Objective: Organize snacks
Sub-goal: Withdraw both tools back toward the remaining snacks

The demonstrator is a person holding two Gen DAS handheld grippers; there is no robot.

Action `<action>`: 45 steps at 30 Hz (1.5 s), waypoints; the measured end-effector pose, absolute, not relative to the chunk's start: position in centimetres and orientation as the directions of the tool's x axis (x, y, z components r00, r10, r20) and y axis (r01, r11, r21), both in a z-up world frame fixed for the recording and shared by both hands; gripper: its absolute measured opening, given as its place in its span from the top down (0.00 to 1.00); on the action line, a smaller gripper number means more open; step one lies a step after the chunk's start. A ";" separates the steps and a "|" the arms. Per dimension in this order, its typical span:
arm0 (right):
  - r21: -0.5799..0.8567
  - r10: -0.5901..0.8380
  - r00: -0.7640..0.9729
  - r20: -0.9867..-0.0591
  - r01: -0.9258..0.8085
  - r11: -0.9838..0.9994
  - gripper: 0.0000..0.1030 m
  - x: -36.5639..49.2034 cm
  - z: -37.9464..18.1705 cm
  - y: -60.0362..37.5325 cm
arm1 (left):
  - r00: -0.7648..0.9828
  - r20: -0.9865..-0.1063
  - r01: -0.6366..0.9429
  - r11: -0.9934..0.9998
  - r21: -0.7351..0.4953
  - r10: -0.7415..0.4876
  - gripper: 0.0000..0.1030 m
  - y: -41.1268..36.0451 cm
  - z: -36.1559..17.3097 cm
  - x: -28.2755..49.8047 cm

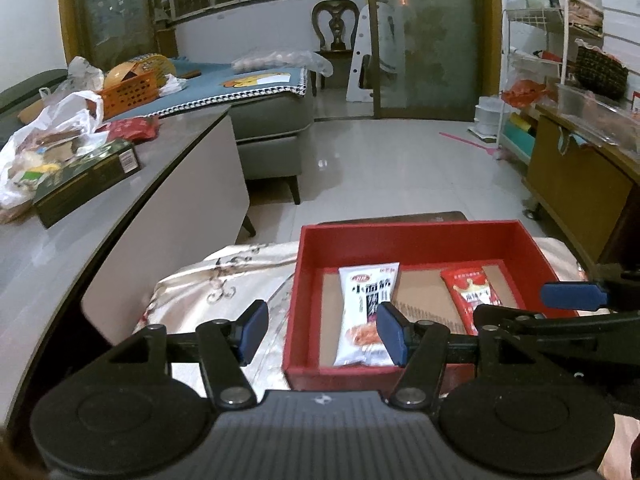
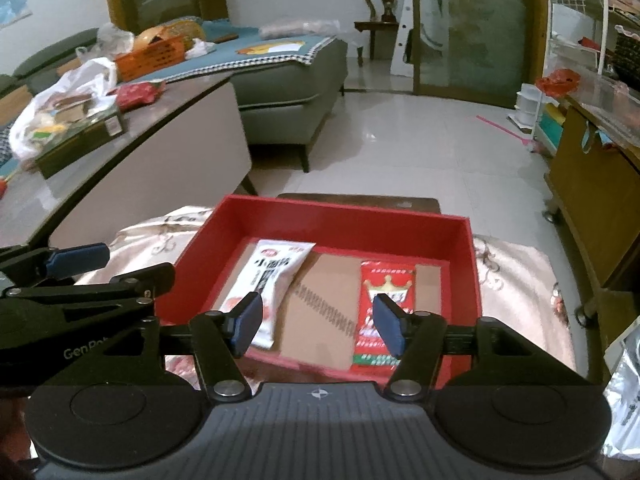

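Red packet (image 1: 476,294) half hidden behind right gripper (image 1: 520,312) in left view; right view shows it whole. Left gripper (image 1: 322,330) agape, empty. Right gripper likewise, above red box (image 2: 332,216).

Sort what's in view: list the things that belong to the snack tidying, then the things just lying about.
Job:
red box
white snack packet
red snack packet
bag of snacks on the table

Lying about:
orange basket
sofa
wooden chair
wire rack

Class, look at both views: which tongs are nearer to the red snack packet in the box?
Right. The right tongs hover just above the red packet; the left tongs hang over the white packet, farther left.
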State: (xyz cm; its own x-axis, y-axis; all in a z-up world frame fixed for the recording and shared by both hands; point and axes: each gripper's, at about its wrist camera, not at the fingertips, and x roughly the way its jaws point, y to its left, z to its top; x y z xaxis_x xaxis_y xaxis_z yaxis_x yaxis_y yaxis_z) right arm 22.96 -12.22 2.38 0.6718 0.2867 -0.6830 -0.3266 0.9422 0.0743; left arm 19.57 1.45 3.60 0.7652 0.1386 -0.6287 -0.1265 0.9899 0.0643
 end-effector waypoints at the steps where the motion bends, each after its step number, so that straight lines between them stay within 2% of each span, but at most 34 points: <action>1: 0.074 0.290 0.669 -0.684 -0.332 0.940 0.34 22.6 2.5 -12.0 | 0.764 -0.630 -0.125 0.990 0.065 0.138 0.49 1.6 3.6 19.0; 16: 0.057 0.321 0.565 -0.760 -0.435 0.899 0.32 16.4 0.7 -9.5 | 0.686 -0.717 -0.159 0.987 0.022 0.126 0.48 3.8 1.0 11.6; 24: 0.044 0.292 0.499 -0.816 -0.451 0.892 0.29 15.2 -1.1 -9.7 | 0.621 -0.774 -0.146 0.989 0.038 0.122 0.47 3.2 -1.5 11.3; 26: 0.043 0.284 0.493 -0.822 -0.443 0.896 0.25 15.3 -1.3 -10.1 | 0.606 -0.787 -0.142 0.989 0.043 0.121 0.42 3.0 -2.0 11.7; 30: 0.056 0.276 0.497 -0.823 -0.412 0.909 0.25 15.7 -1.3 -11.1 | 0.591 -0.799 -0.123 0.991 0.050 0.113 0.37 2.5 -3.0 12.2; 34: 0.063 0.273 0.493 -0.826 -0.400 0.914 0.24 16.1 -1.5 -11.4 | 0.583 -0.805 -0.142 0.989 0.030 0.108 0.27 2.9 -3.6 13.0; 38: 0.069 0.273 0.480 -0.833 -0.400 0.914 0.22 16.3 -1.9 -11.3 | 0.575 -0.812 -0.161 0.987 0.010 0.102 0.21 3.4 -4.1 13.7; 45: 0.066 0.262 0.466 -0.845 -0.395 0.916 0.22 16.9 -2.5 -10.9 | 0.562 -0.823 -0.180 0.983 -0.029 0.079 0.19 3.9 -4.4 14.2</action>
State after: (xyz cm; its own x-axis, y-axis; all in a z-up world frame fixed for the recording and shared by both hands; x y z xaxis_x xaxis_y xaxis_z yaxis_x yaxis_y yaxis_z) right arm 16.88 -10.95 -2.51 0.4660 0.2619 -0.8452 -0.3945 0.9165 0.0664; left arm 14.20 3.85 -4.40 0.5619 0.0790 -0.8234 -0.1801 0.9832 -0.0286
